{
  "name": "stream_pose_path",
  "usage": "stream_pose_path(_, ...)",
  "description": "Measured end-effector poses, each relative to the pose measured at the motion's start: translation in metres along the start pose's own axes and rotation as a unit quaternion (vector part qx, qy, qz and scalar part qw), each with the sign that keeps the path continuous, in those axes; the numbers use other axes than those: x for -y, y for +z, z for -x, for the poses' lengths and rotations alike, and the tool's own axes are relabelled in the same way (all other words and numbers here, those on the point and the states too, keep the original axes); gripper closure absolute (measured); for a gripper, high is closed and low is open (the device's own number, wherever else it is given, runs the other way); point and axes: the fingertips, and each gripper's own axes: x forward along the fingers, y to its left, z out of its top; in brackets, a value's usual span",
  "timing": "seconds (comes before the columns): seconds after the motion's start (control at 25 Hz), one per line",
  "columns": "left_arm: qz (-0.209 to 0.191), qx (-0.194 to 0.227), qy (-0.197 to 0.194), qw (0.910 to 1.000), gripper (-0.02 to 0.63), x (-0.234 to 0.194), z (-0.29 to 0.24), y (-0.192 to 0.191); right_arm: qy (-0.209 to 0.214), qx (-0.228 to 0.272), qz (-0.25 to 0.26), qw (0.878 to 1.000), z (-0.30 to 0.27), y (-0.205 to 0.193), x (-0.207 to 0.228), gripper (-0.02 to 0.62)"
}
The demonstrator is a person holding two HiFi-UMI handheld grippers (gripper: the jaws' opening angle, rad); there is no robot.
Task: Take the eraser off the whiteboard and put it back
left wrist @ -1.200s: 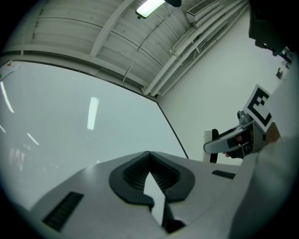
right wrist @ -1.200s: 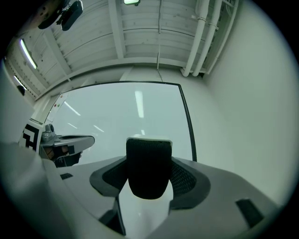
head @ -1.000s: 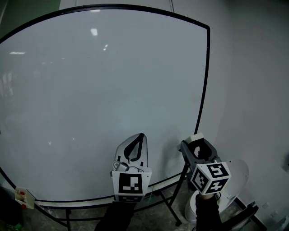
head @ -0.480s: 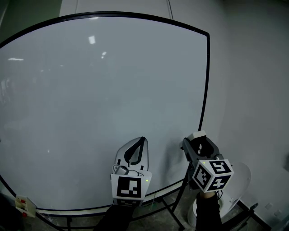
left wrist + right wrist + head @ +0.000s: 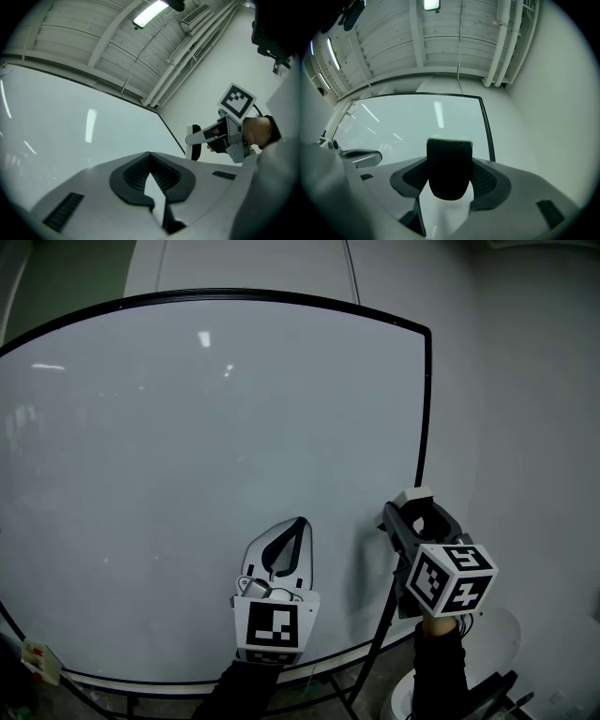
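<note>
Your R gripper (image 5: 419, 518) is clamped wide on the eraser (image 5: 449, 171), near the whiteboard (image 5: 187, 446)'s right edge. L gripper (image 5: 149, 157) is closed, nothing in it.

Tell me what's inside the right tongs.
The eraser, black felt facing the camera, clamped in the right tongs. Its white back shows only as an edge; the rest is hidden.

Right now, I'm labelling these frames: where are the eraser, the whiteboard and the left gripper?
eraser (image 5: 449, 168), right gripper view, on its black felt face.
whiteboard (image 5: 187, 456), head view, on its bare white surface.
left gripper (image 5: 298, 522), head view, at its closed jaw tips.
</note>
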Motion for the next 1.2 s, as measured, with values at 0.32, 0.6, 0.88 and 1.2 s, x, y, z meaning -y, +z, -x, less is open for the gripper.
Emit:
stream_pose_path(0.32, -0.019, 0.023, 0.05, 0.9983, 0.601, 0.001, -0.031, 0.024, 0.037, 0.016, 0.013, 0.999, -0.044, 0.047, 0.033, 0.327)
stream_pose_path(0.6, -0.048, 0.027, 0.069, 0.9961, 0.601, 0.002, -0.045, 0.033, 0.043, 0.045, 0.025, 0.998, -0.073, 0.085, 0.056, 0.327)
stream_pose_path(0.88, -0.064, 0.014, 0.076, 0.995, 0.601, -0.001, -0.049, 0.026, 0.031, 0.058, 0.019, 0.998, -0.094, 0.113, 0.078, 0.327)
stream_pose_path(1.2, -0.067, 0.018, 0.083, 0.9941, 0.601, -0.004, -0.058, 0.029, 0.028, 0.063, 0.022, 0.997, -0.119, 0.114, 0.08, 0.331)
